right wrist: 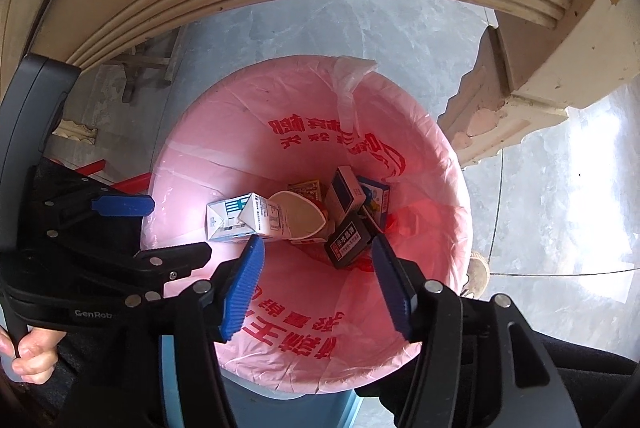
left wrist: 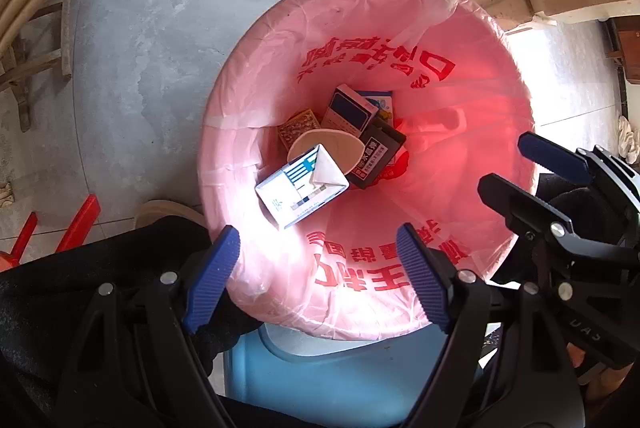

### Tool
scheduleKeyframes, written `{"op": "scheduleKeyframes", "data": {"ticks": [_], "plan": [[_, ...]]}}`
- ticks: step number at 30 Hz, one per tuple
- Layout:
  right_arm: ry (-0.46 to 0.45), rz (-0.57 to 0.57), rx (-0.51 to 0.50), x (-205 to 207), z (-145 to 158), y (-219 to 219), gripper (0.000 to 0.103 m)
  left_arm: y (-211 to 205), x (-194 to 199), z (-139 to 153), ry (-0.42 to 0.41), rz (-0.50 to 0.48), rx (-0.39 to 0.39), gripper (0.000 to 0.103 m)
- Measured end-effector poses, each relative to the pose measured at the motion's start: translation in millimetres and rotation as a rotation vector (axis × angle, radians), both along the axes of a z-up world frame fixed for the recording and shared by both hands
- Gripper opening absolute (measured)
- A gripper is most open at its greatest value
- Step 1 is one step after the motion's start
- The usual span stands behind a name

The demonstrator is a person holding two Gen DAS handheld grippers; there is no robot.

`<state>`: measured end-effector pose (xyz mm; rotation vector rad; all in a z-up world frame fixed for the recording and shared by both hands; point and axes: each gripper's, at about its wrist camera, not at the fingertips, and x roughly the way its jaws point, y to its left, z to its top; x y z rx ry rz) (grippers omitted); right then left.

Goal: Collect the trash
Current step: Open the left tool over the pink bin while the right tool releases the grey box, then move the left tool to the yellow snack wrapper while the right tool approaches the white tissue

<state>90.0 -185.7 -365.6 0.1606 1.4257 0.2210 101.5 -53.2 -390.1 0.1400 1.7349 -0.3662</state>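
Note:
A blue bin lined with a pink plastic bag [left wrist: 460,75] [right wrist: 248,131] stands on the floor below both grippers. Inside lie a white and blue carton [left wrist: 300,187] [right wrist: 240,220], a crushed paper cup [left wrist: 332,147] [right wrist: 300,216], a black box [left wrist: 378,155] [right wrist: 348,240], a white box with a blue panel [left wrist: 348,109] [right wrist: 344,195] and a small patterned box [left wrist: 298,125] [right wrist: 306,187]. My left gripper [left wrist: 320,268] is open and empty above the bin's near rim. My right gripper [right wrist: 318,284] is open and empty above the bin; it also shows in the left wrist view [left wrist: 516,167].
Grey marble floor tiles [left wrist: 160,27] surround the bin. A cream carved table edge and leg [right wrist: 500,99] hang over the far side. A wooden chair base [left wrist: 36,59] stands at the left. Red plastic bars [left wrist: 76,224] lie at the lower left.

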Motion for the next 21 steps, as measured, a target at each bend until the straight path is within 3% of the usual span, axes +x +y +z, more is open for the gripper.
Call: {"op": "scheduleKeyframes", "data": {"ticks": [5, 9, 15, 21], "plan": [[-0.030, 0.021, -0.015, -5, 13, 5, 0.063, 0, -8, 14, -0.035, -0.025, 0.041, 0.078], [-0.064, 0.023, 0.003, -13, 36, 5, 0.072, 5, -17, 42, -0.080, -0.037, 0.039, 0.078], [-0.109, 0.076, 0.030, -22, 84, 13, 0.073, 24, -33, 113, -0.160, -0.029, 0.002, 0.079], [-0.194, 0.176, 0.075, -14, 167, 26, 0.079, 56, -29, 204, -0.282, 0.021, 0.020, 0.083]]}}
